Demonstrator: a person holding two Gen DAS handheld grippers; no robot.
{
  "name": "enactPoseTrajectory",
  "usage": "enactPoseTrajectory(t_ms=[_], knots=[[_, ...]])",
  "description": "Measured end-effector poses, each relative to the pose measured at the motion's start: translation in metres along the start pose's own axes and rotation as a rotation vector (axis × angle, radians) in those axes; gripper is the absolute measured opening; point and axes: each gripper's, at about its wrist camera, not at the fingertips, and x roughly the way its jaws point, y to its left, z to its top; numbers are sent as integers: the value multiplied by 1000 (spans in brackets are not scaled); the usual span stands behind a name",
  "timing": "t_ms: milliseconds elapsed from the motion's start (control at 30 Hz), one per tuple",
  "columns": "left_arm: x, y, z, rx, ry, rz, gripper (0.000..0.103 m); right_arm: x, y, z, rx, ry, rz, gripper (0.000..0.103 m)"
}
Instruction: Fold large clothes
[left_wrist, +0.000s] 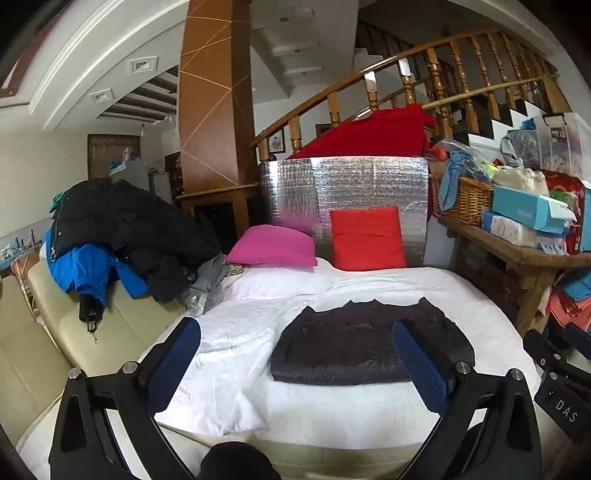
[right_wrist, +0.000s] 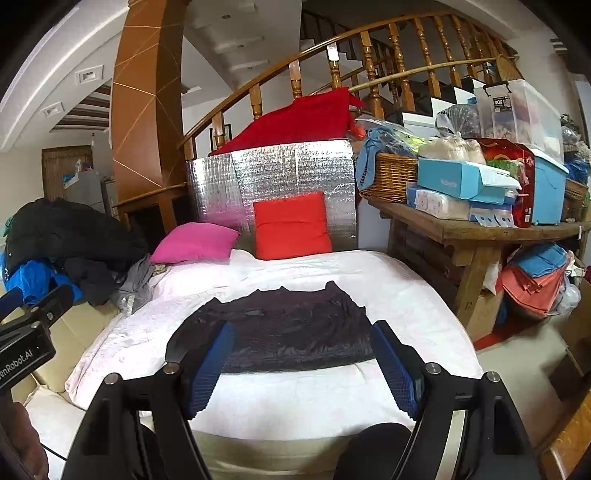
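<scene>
Left wrist view: folded dark garment (left_wrist: 369, 343) lies flat on the white bed sheet (left_wrist: 229, 369), lower centre of frame, a compact rectangle with collar edge at the top. Left gripper (left_wrist: 295, 363) wide open, blue pads apart, nothing held, above the near bed edge. Right wrist view: same garment (right_wrist: 280, 328) centre frame; right gripper (right_wrist: 303, 363) also spread wide, empty, not touching the cloth. Pink pillow (left_wrist: 271, 246) and red pillow (left_wrist: 366, 239) upper centre against a silver foil panel (left_wrist: 343, 184). Pile of black and blue jackets (left_wrist: 122, 236) at left on a beige sofa (left_wrist: 110, 332). Cluttered wooden table (right_wrist: 480, 230) at right.
</scene>
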Motion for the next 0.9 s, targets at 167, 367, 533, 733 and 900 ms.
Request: enactPoseTrajectory(t_ms=[167,367,533,733,900], knots=[[-1,5,-3,-12,6,5,103,-1,8,0,8,-9,15,80],[-2,5,-4,-12,4,9,103,3,13,-2,3,2,10,80],[-1,6,-5,-17,4,15,103,7,13,-2,5,11,16,80],[-1,8,-5,-19,3,16,103,8,11,-1,10,8,17,80],[0,8,-5,-14,7,14,103,8,11,-1,19,10,13,80]])
